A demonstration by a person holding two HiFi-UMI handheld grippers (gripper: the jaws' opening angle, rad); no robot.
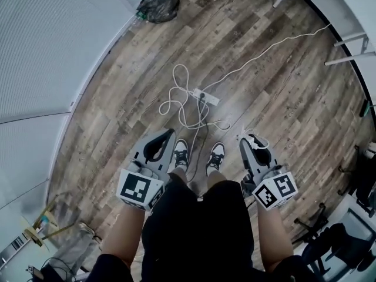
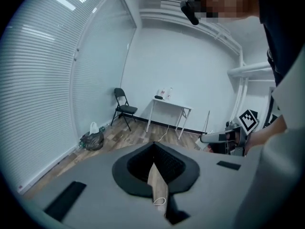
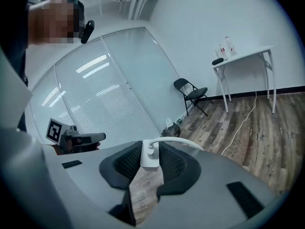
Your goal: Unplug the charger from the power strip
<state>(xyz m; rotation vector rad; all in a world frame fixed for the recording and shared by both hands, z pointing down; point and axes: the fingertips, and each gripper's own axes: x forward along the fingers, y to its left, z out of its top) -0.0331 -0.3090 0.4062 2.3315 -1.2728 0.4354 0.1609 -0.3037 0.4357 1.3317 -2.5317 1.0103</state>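
Head view looked straight down at a wood-plank floor [image 1: 276,98]. The power strip [image 1: 207,96] was lying out ahead of the person's shoes [image 1: 181,155], in a tangle of white cable [image 1: 187,117]. The charger [image 3: 149,156] was up off the strip, pinched between the jaws of the right hand-held gripper [image 1: 254,140] with its cord arcing away. The left hand-held gripper [image 1: 167,135] had its tips together on nothing. Room-wise there were white blinds [image 2: 43,80], a folding chair [image 2: 125,109], a small white table [image 2: 172,103] and a dark bag [image 1: 158,6] by the wall.
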